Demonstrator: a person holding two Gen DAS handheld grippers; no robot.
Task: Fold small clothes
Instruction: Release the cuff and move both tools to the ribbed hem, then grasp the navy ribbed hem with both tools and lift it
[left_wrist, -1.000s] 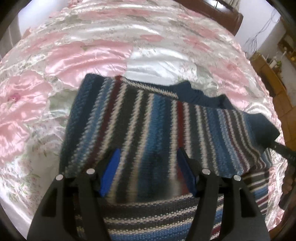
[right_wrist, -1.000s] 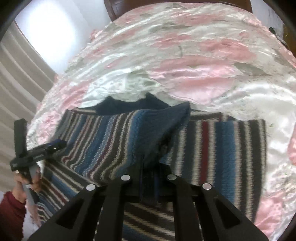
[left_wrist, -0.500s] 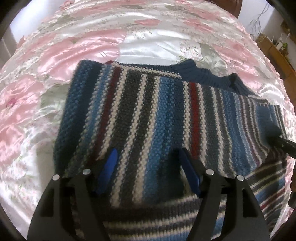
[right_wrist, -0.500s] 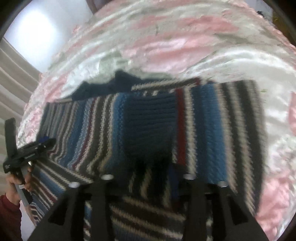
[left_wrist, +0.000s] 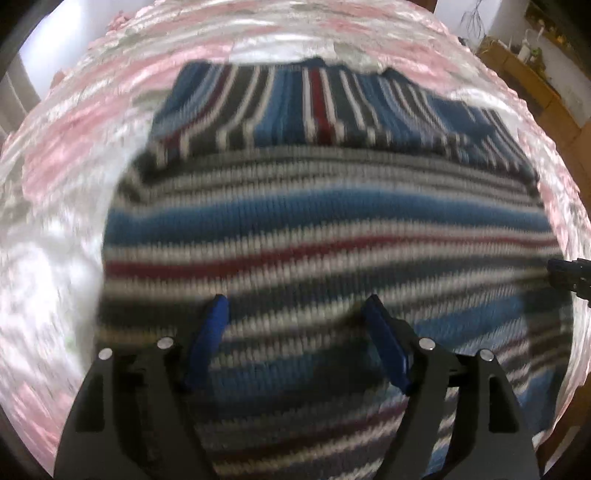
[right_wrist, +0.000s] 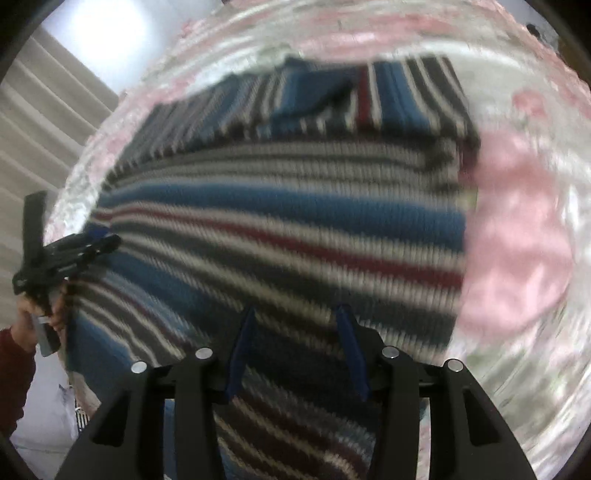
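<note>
A striped knit sweater (left_wrist: 325, 229) in blue, grey, white and dark red lies flat on the bed. Its sleeves (left_wrist: 314, 110) are folded across the chest, their stripes running crosswise to the body's. My left gripper (left_wrist: 297, 306) hovers open over the lower body of the sweater, nothing between its blue pads (left_wrist: 216, 325). My right gripper (right_wrist: 295, 317) is also open above the sweater (right_wrist: 280, 221), empty. The folded sleeve (right_wrist: 314, 92) lies far ahead of it. Each gripper shows at the edge of the other's view: the right gripper (left_wrist: 556, 271) and the left gripper (right_wrist: 105, 242). Both views are motion-blurred.
A shiny pink and white floral bedspread (left_wrist: 66, 206) covers the bed (right_wrist: 517, 229) all around the sweater. A hand (right_wrist: 37, 314) with a dark red sleeve holds the left gripper. Wooden furniture (left_wrist: 524, 74) stands at the far right beyond the bed; a curtain (right_wrist: 40, 140) hangs left.
The right gripper, shut on a sleeve cuff a second ago, has laid it across the chest and opened. Both grippers have drawn back toward the sweater's lower body.
</note>
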